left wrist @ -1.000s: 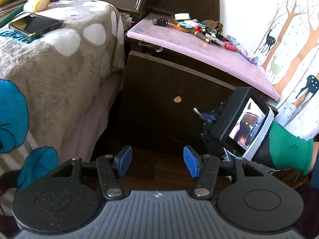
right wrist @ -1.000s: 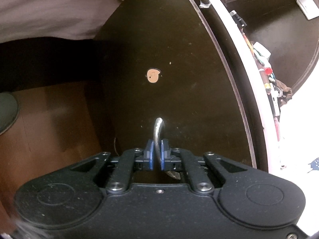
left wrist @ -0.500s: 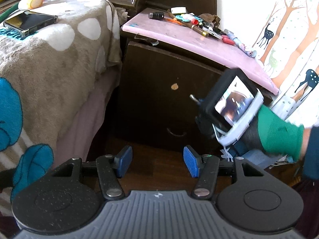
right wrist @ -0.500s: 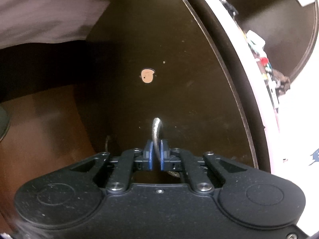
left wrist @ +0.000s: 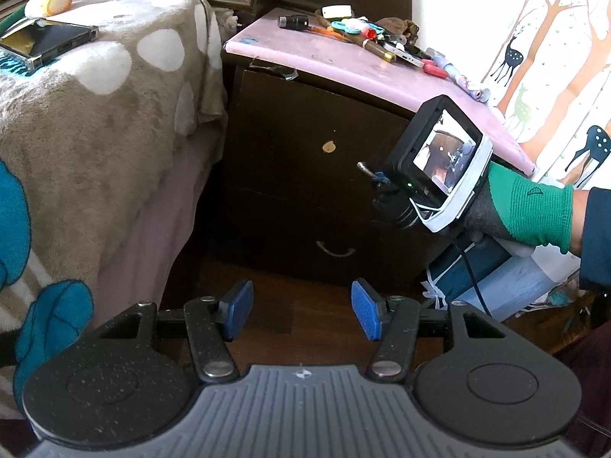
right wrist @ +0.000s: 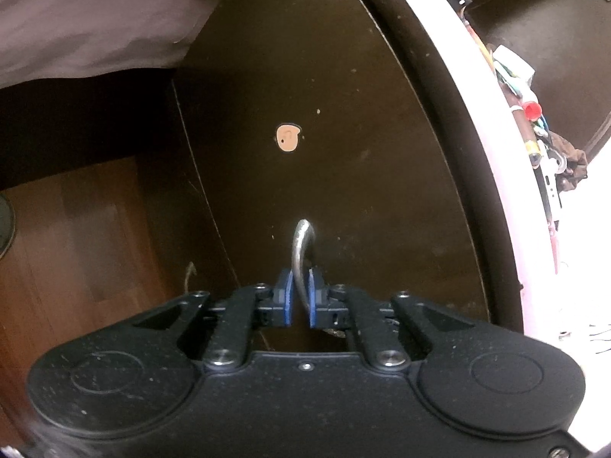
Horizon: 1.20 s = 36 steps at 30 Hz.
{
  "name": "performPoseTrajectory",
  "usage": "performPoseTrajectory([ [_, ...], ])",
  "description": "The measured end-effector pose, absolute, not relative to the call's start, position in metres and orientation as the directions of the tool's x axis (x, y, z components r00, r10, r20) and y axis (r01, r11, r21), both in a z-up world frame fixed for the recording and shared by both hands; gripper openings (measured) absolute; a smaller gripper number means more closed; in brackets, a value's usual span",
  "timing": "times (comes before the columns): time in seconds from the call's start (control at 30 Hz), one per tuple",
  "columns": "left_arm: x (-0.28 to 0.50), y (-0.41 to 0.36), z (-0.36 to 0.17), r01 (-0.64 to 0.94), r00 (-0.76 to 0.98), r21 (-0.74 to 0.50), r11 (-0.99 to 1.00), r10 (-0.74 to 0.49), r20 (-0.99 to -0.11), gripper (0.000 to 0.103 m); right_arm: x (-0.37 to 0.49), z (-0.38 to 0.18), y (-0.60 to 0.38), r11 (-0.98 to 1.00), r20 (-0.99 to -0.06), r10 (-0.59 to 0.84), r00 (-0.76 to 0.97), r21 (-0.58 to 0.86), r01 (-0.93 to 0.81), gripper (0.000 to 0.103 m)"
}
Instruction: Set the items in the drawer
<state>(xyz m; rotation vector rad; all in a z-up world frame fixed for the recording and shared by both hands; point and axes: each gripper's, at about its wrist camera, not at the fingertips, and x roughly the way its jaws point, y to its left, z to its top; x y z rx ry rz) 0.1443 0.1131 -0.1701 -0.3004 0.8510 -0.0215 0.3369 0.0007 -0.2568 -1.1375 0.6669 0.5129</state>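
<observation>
At the centre of the frame, your right gripper (right wrist: 299, 301) has its blue fingers (right wrist: 285, 297) closed on the curved metal drawer handle (right wrist: 301, 252). The dark drawer front (right wrist: 343, 133) fills the middle and bears a small tan sticker (right wrist: 288, 138). Wood floor (right wrist: 76, 236) shows at lower left, and the pink worktop edge (right wrist: 477, 114) curves down the right.

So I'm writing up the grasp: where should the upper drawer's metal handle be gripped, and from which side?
Mid-bow of the metal handle, approached head-on from the drawer front. The loop stands proud, leaving room for a pad either side, as the right gripper shows.
</observation>
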Motion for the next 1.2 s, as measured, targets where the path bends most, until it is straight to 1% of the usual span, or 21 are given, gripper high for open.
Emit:
performPoseTrajectory([
  [0.13, 0.145, 0.113, -0.169, -0.098, 0.665, -0.266, 0.959, -0.136, -0.734, 0.056, 0.338, -0.256, 0.001, 0.337, -0.72, 0.033, 0.694, -0.645, -0.685, 0.001],
  [0.2, 0.146, 0.112, -0.168, -0.095, 0.67, -0.265, 0.96, -0.136, -0.73, 0.056, 0.338, -0.253, 0.001, 0.337, -0.721, 0.035, 0.692, -0.644, -0.687, 0.004],
  [0.23, 0.146, 0.111, -0.167, -0.093, 0.673, -0.264, 0.96, -0.135, -0.727, 0.056, 0.336, -0.25, 0.0, 0.342, -0.722, 0.035, 0.691, -0.641, -0.687, 0.012],
  [0.27, 0.146, 0.111, -0.167, -0.091, 0.676, -0.262, 0.961, -0.134, -0.725, 0.056, 0.334, -0.247, -0.001, 0.347, -0.723, 0.035, 0.69, -0.639, -0.687, 0.025],
  [0.3, 0.147, 0.111, -0.166, -0.09, 0.678, -0.258, 0.962, -0.13, -0.723, 0.058, 0.332, -0.243, -0.003, 0.355, -0.724, 0.035, 0.689, -0.635, -0.686, 0.035],
  [0.33, 0.147, 0.11, -0.166, -0.09, 0.68, -0.252, 0.964, -0.126, -0.722, 0.066, 0.329, -0.239, -0.005, 0.369, -0.726, 0.033, 0.687, -0.63, -0.683, 0.054],
  [0.37, 0.146, 0.109, -0.165, -0.089, 0.683, -0.247, 0.965, -0.121, -0.72, 0.068, 0.325, -0.235, -0.007, 0.385, -0.727, 0.032, 0.686, -0.624, -0.68, 0.06],
  [0.4, 0.146, 0.108, -0.164, -0.085, 0.686, -0.241, 0.967, -0.118, -0.718, 0.069, 0.322, -0.231, -0.009, 0.407, -0.727, 0.034, 0.685, -0.616, -0.674, 0.061],
  [0.47, 0.145, 0.106, -0.162, -0.079, 0.692, -0.23, 0.97, -0.113, -0.713, 0.069, 0.314, -0.218, -0.015, 0.462, -0.728, 0.029, 0.685, -0.598, -0.655, 0.071],
  [0.57, 0.143, 0.101, -0.16, -0.067, 0.698, -0.206, 0.976, -0.102, -0.709, 0.072, 0.301, -0.197, -0.024, 0.55, -0.73, 0.015, 0.684, -0.565, -0.615, 0.076],
  [0.67, 0.142, 0.093, -0.159, -0.05, 0.698, -0.174, 0.983, -0.091, -0.71, 0.073, 0.289, -0.176, -0.033, 0.632, -0.732, 0.002, 0.681, -0.527, -0.568, 0.079],
  [0.83, 0.14, 0.08, -0.155, -0.03, 0.703, -0.126, 0.992, -0.068, -0.707, 0.074, 0.267, -0.144, -0.051, 0.746, -0.733, -0.016, 0.68, -0.462, -0.481, 0.08],
  [1.2, 0.132, 0.057, -0.154, -0.014, 0.692, -0.041, 0.999, -0.02, -0.722, 0.074, 0.224, -0.093, -0.093, 0.867, -0.718, -0.015, 0.696, -0.356, -0.349, 0.082],
])
